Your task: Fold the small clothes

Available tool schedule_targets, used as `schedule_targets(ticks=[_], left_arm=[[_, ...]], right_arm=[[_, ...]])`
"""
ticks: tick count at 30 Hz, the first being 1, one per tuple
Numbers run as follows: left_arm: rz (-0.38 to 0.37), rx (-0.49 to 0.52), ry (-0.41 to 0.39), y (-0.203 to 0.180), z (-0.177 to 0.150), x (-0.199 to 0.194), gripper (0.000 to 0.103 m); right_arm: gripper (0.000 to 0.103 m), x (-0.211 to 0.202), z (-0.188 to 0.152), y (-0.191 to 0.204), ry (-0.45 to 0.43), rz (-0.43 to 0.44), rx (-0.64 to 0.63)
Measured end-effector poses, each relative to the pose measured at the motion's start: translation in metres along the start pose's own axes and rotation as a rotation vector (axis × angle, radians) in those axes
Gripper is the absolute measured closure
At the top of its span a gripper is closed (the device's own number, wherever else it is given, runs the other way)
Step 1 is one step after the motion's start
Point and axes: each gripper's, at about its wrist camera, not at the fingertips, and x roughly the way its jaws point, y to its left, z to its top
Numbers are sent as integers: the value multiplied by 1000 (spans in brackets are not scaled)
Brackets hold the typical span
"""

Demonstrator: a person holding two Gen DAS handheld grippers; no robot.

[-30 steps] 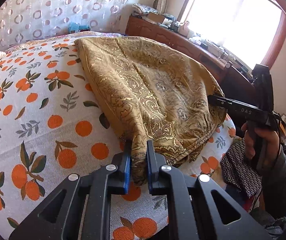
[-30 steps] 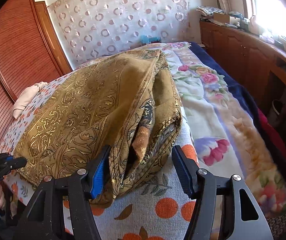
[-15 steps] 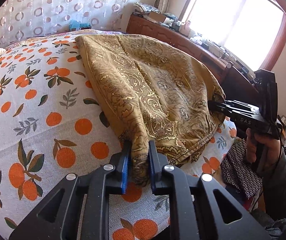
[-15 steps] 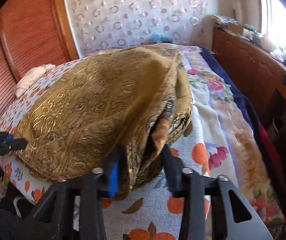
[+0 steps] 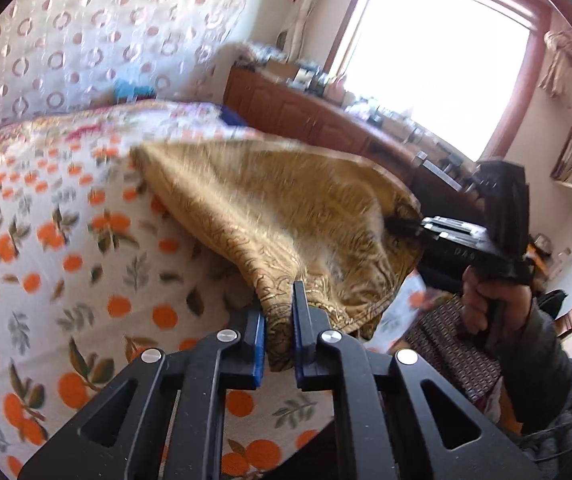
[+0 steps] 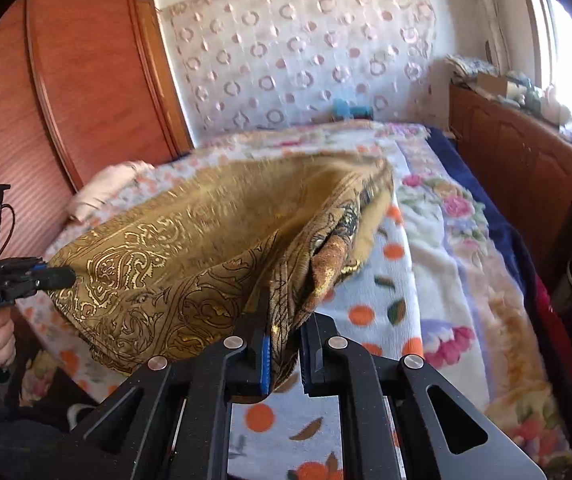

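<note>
A golden-brown paisley cloth [image 5: 286, 208] [image 6: 190, 248] hangs lifted at its near edge over the bed, with its far part resting on the sheet. In the left wrist view my left gripper [image 5: 277, 300] pinches one near corner, its jaws closing on the fabric. My right gripper [image 6: 286, 320] has the other near corner bunched between its blue pads, jaws closing on it. Each gripper shows in the other's view: the right gripper [image 5: 398, 224] at the cloth's right end, the left gripper [image 6: 60, 276] at its left end. A hand holds each handle.
The bed carries an orange-print sheet [image 5: 66, 260] and a floral blanket [image 6: 466, 240]. A wooden cabinet [image 5: 306, 116] with clutter runs under the window. A wardrobe [image 6: 86, 80] stands left of the bed. A pink garment [image 6: 102, 192] lies by the headboard; a dark patterned cloth [image 5: 446, 344] lies low right.
The right gripper's jaws went from wide apart to closed on the cloth's corner. Both grippers rose, lifting the cloth's near edge off the sheet.
</note>
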Motion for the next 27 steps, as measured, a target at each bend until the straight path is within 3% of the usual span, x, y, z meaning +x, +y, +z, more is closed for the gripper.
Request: schedule_targets(ticks=[7,11,15,19,27], left_arm=[[-56,45,-112,-20,32,-52,91],[-61,60,-139,-23,49,-57,91],[-49,7,-122,-3,73,-33,91],[39,-15,-100,21,102,-4,91],[162,-76,-13,63,123,53,90]], right_arm=[[92,-55,13,15,-91,38,-50],[92,-68,22,13,-105,56,-47],[92,-46,37,0,-75,54,-5],[92,-16,64,-8,-45,38,42],[92,40,95,2,49,-75,29]])
